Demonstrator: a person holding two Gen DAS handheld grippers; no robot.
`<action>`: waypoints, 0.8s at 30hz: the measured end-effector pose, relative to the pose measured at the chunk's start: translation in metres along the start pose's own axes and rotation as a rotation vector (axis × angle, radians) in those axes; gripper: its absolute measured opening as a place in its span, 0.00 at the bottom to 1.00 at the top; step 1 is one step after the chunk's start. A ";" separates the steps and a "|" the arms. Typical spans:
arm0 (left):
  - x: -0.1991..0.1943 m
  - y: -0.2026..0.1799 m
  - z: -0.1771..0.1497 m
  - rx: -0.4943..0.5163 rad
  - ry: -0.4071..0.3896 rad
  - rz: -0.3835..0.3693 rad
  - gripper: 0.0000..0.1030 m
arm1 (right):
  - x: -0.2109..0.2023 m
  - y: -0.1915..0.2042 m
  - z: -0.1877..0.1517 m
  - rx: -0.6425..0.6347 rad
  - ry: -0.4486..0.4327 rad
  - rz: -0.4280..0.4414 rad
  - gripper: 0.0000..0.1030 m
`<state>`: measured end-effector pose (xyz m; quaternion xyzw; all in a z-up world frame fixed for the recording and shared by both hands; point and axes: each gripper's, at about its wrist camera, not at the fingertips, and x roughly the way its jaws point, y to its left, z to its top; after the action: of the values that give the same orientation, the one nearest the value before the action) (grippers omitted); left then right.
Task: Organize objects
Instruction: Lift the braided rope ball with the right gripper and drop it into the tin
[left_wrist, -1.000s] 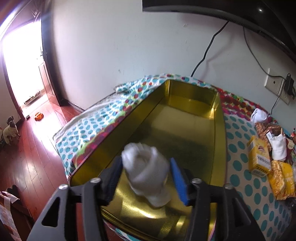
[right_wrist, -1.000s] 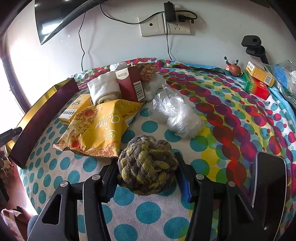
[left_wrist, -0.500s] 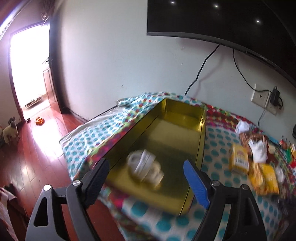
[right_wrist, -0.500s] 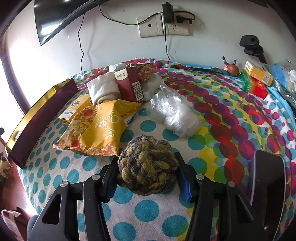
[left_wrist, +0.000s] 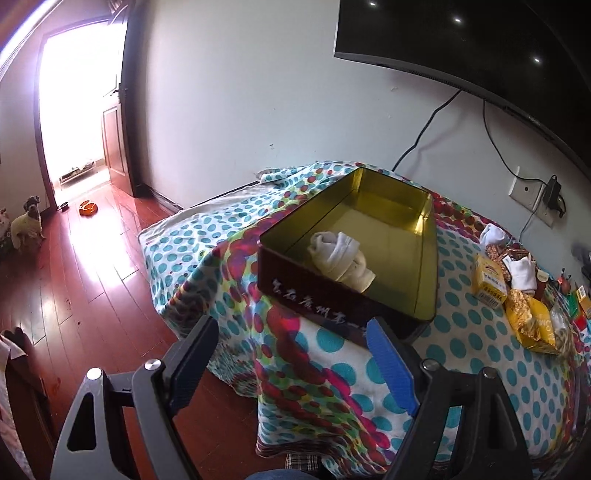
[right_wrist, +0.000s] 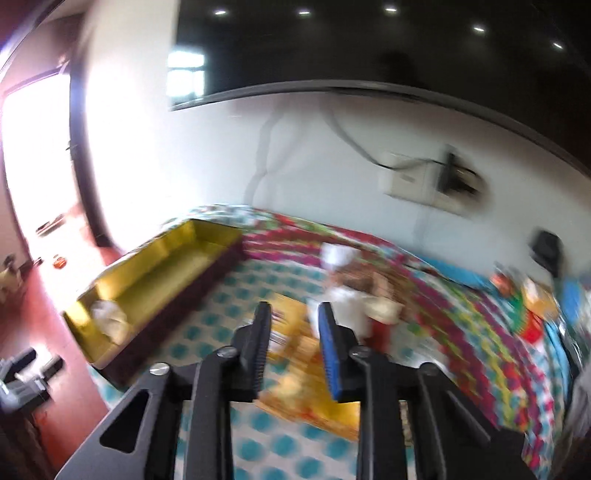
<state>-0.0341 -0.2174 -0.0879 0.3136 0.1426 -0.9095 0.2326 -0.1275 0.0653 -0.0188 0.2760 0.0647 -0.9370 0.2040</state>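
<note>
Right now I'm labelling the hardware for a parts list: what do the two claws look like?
Both look alike. The left claw has black angular frame arms with triangular cut-outs and silver screw heads; its left finger pad is black and ribbed, its right one bright blue. The right claw, blurred, shows the same black frame, silver screws, one black pad and one blue pad. No cables, markings or sleeves are visible on either.

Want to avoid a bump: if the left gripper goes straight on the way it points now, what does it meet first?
Probably the near dark wall of the gold tin, just beyond the open left gripper; depth is uncertain. The rolled white cloth lies inside, past that wall.
</note>
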 end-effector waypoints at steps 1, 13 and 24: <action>0.001 0.001 0.000 -0.009 0.003 -0.011 0.82 | 0.005 0.011 0.007 -0.011 0.002 0.024 0.17; 0.005 0.005 0.002 -0.028 0.004 -0.069 0.82 | -0.011 -0.070 -0.024 0.001 0.080 -0.169 1.00; -0.015 -0.025 -0.005 0.056 -0.056 -0.092 0.82 | 0.082 -0.139 -0.096 0.129 0.315 -0.183 0.45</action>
<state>-0.0340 -0.1886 -0.0791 0.2874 0.1246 -0.9314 0.1853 -0.2007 0.1854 -0.1425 0.4247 0.0607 -0.8991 0.0873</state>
